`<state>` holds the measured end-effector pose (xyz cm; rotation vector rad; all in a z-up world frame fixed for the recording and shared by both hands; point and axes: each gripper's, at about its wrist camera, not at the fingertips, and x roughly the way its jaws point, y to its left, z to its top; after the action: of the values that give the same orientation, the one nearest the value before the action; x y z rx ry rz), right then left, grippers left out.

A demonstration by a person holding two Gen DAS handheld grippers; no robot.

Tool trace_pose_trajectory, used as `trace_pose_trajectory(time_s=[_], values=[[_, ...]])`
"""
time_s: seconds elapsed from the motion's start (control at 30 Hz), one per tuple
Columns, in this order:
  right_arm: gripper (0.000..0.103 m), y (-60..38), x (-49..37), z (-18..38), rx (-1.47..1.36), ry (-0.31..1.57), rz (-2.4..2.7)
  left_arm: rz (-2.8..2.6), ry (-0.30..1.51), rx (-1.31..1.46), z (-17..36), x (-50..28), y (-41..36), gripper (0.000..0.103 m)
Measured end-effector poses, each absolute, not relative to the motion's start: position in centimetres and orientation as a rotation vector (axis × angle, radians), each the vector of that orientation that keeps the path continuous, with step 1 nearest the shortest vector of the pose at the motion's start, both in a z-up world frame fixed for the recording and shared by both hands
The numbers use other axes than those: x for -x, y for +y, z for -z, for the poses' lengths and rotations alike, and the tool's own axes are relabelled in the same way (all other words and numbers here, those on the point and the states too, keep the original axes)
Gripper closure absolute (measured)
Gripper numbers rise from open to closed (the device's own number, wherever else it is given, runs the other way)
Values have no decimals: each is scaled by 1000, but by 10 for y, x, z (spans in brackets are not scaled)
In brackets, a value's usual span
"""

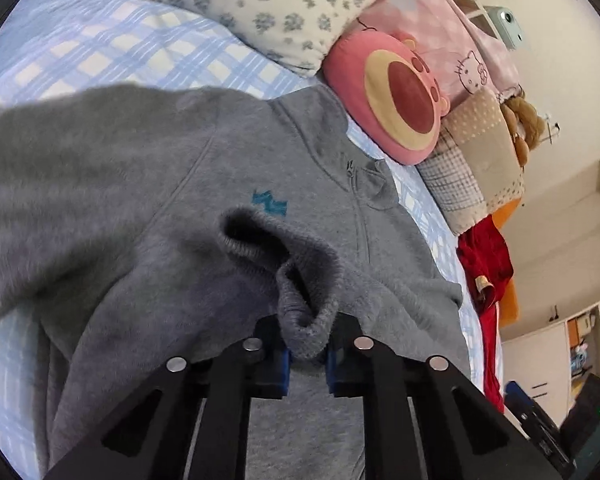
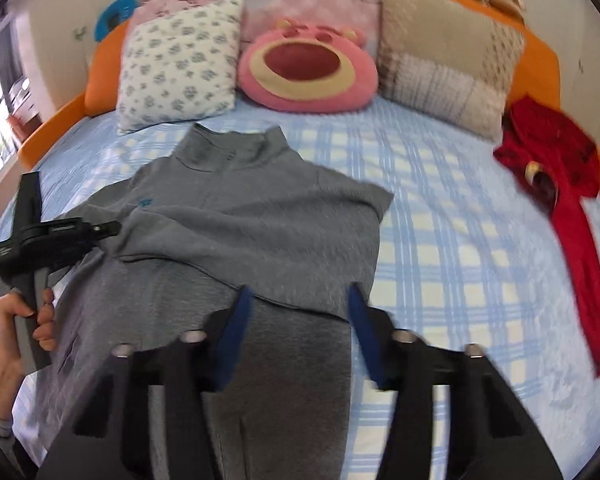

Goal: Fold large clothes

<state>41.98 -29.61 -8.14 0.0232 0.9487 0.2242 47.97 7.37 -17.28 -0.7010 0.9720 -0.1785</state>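
While left tongs (image 1: pixel 307 354) pinch sweater cuff (image 1: pixel 300 320); blue plaid bedsheet (image 2: pixel 440 220) beneath.

Orange-framed bed (image 2: pixel 540 60), white walls (image 1: pixel 560 64)

- Your right gripper (image 2: pixel 300 332) hangs over the grey sweater (image 2: pixel 236 216), blue pads (image 2: pixel 236 332) spread wide, gripping nothing.
- One sleeve's folded across the chest; collar points toward the pillows.
- Your left gripper (image 2: pixel 40 232) sits at the sweater's left edge, your hand (image 2: pixel 16 324) round its handle.
- A red garment (image 2: pixel 568 208) lies well apart on the checked sheet (image 2: pixel 452 240).
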Motion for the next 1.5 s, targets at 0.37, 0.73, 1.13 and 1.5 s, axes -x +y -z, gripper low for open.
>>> trace_pose_trajectory(time_s=[0.37, 0.73, 1.13, 1.5], values=[[97, -302, -479, 134, -221, 988, -169, 254, 827, 432, 112, -509, 91, 87], [99, -281, -481, 183, -145, 1012, -135, 175, 972, 508, 213, -507, 125, 83], [97, -263, -463, 186, 2, 861, -69, 139, 839, 637, 145, -420, 159, 7], [96, -260, -463, 187, 16, 857, -62, -202, 642, 816, 90, -232, 329, 3]])
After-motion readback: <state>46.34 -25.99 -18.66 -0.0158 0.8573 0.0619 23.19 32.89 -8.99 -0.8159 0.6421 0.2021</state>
